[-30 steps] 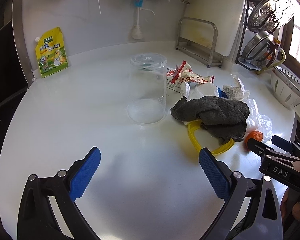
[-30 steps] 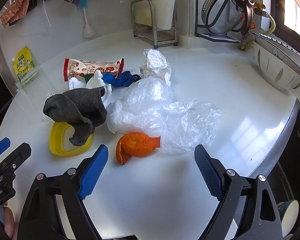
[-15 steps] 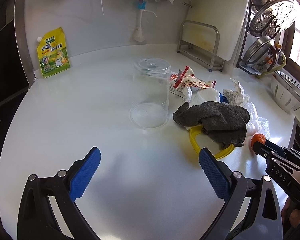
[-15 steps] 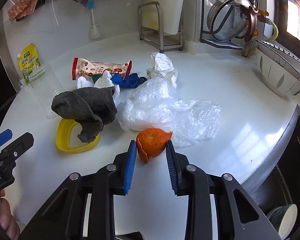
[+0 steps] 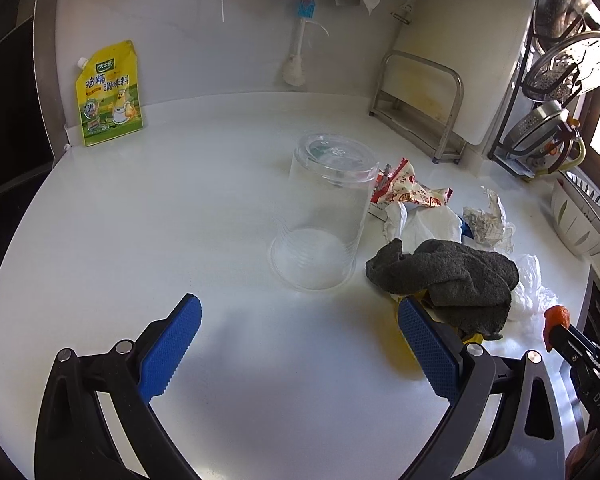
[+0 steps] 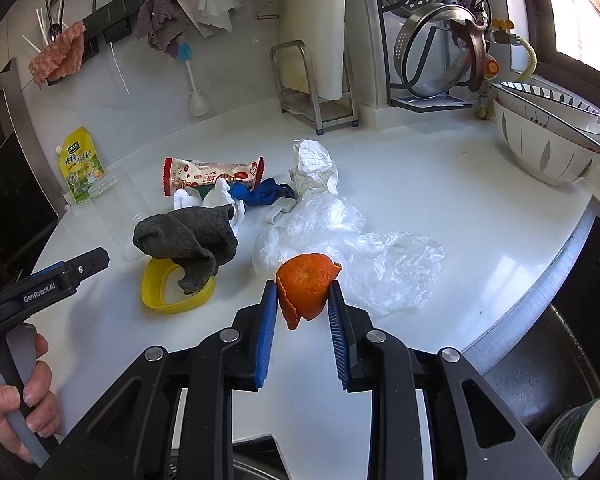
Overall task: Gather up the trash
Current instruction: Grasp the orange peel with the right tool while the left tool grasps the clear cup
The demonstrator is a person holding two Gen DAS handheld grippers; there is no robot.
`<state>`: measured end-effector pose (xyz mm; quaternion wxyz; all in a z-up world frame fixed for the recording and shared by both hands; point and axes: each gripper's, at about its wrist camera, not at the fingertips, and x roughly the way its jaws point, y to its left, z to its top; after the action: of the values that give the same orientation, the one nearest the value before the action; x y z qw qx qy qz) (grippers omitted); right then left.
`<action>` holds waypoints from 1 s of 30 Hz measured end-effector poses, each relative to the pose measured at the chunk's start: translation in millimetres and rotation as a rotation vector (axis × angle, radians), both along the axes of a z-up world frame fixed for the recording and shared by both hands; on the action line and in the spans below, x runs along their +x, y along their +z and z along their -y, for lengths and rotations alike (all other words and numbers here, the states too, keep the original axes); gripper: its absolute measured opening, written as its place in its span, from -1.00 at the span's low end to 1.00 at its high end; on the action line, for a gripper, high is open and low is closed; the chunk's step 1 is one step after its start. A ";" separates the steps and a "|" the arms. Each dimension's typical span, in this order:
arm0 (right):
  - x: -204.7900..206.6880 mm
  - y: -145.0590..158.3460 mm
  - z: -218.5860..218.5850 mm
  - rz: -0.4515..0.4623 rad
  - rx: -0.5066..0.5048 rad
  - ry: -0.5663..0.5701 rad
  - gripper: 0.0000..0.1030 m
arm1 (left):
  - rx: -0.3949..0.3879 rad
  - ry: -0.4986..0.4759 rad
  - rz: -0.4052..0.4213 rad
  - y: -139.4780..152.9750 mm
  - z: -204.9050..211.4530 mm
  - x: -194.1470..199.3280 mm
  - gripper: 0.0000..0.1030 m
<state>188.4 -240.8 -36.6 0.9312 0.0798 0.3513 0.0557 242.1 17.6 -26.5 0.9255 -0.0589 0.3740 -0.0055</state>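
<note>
Right tongs (image 6: 303, 300) clenched on the orange peel (image 6: 305, 287), both blue pads pressed on its sides; peel looks lifted clear of the white bench (image 6: 440, 208), near its front edge, in front of the clear plastic bag (image 6: 364, 256). Left tongs (image 5: 298, 350) released, jaws wide apart over bare bench, nothing between them. Grey cloth (image 6: 188, 240) draped over a yellow plastic ring (image 6: 168, 296), mid-bench. Behind the cloth: red-and-white snack wrapper (image 6: 212, 174), white tissue (image 6: 220, 200), blue crumpled item (image 6: 262, 194), crumpled checked paper (image 6: 314, 168), all bunched together and touching or overlapping. Clear lidded plastic container (image 5: 326, 216) upright just beside the cloth, toward the bench's left side. Yellow seasoning pouch (image 5: 108, 94) leaning on the wall at the back left corner. White bowls (image 6: 548, 148) stacked at the right edge by the sink. In the left wrist view the peel (image 5: 556, 318) shows at the tip of the right tongs.
</note>
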 end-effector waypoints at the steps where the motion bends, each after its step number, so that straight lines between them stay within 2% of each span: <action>1: -0.8 0.8 1.0 0.002 0.006 -0.001 -0.52 | 0.002 0.007 0.002 0.4 0.1 3.5 0.88; 7: -4.3 3.2 8.5 0.011 0.054 -0.005 -0.52 | 0.033 0.036 0.021 0.2 6.9 27.5 0.88; 12: -4.0 3.6 11.6 0.008 0.079 -0.004 -0.52 | 0.115 0.072 0.037 -4.1 13.2 47.3 0.88; 20: -4.1 2.8 12.0 0.003 0.094 0.001 -0.52 | 0.131 0.049 0.060 -1.1 18.9 67.1 0.83; 21: -4.0 2.8 11.8 0.003 0.093 0.001 -0.52 | 0.134 0.047 0.059 -1.5 19.7 69.3 0.78; 23: -3.8 2.7 12.1 0.003 0.093 0.002 -0.52 | 0.129 0.039 0.039 -4.5 19.6 72.8 0.37; 24: -3.7 2.7 12.7 0.002 0.095 0.001 -0.52 | 0.123 0.031 0.026 -6.1 19.2 73.8 0.29; 25: -3.7 2.7 12.6 0.003 0.095 0.001 -0.52 | 0.115 0.023 0.021 -6.8 18.5 74.0 0.09; 30: -5.5 2.6 13.9 0.006 0.094 -0.003 -0.52 | 0.092 0.019 0.042 -2.7 13.6 64.8 0.04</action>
<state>182.9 -254.7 -34.1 0.9276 0.1238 0.3453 0.0710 306.9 4.1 -29.2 0.9349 -0.0198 0.3538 0.0193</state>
